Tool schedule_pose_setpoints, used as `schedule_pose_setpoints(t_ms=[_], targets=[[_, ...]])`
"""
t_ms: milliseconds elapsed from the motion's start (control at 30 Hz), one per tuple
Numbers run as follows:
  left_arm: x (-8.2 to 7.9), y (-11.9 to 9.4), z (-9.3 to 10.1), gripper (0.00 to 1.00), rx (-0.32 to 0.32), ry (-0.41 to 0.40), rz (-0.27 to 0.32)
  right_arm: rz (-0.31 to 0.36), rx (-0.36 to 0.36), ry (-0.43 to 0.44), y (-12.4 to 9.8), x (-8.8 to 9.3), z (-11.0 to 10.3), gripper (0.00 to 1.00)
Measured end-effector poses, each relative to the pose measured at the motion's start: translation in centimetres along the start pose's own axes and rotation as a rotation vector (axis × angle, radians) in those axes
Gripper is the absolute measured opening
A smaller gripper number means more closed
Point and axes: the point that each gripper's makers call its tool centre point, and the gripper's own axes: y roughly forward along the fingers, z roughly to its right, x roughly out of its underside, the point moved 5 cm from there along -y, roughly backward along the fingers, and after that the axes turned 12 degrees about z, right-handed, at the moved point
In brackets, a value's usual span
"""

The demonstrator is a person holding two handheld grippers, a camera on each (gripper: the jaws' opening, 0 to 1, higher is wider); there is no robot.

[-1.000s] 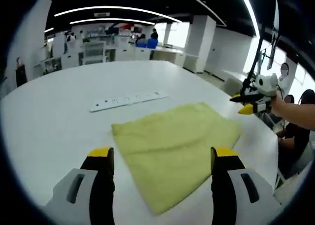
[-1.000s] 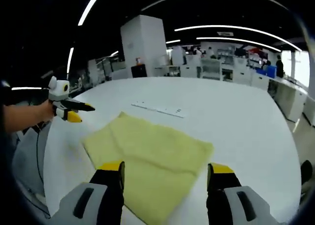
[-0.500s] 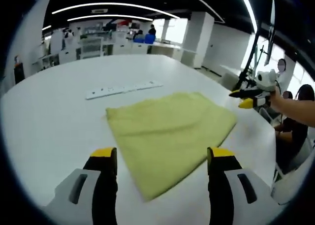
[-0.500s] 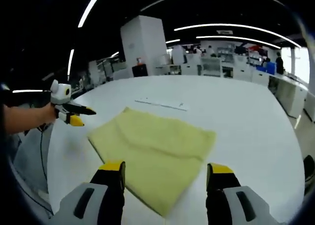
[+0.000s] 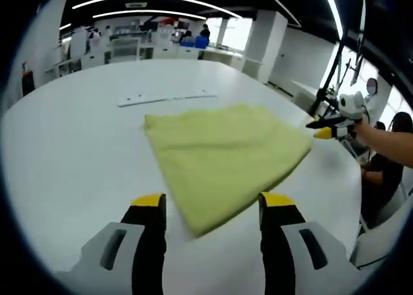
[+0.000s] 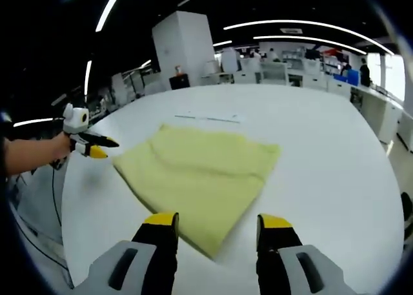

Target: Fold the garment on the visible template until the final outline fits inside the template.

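A yellow-green cloth lies flat on the white table, folded into a rough four-sided shape. Its near corner points at my left gripper, which stands open just short of that corner with nothing between its jaws. In the right gripper view the same cloth lies ahead of my right gripper, also open and holding nothing. Beside the cloth's right corner hovers the right gripper in a hand. The left gripper hangs off the cloth's left corner.
A flat white strip lies on the table beyond the cloth, also seen as the strip. The table's edge curves close at the right. A person's forearm reaches in there. Office desks and shelves stand far behind.
Both grippers have drawn back, so the cloth's near corner now lies ahead of the jaws instead of between them. Both pairs of jaws stand a little narrower. The cloth keeps its shape.
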Motion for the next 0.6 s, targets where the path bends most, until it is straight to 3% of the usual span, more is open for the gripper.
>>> schedule_pose_setpoints(t_ms=[433,600], targets=[[2.2,-0.2,-0.7,0.35,-0.023,-0.013,-0.059,-0.048,-0.023,0.023,-0.2,2.0,-0.4,0.19],[2.3,-0.2,-0.9,0.27,-0.031,-0.02,-0.06,-0.057,-0.036,0.032,-0.2,2.3,-0.6,0.11]])
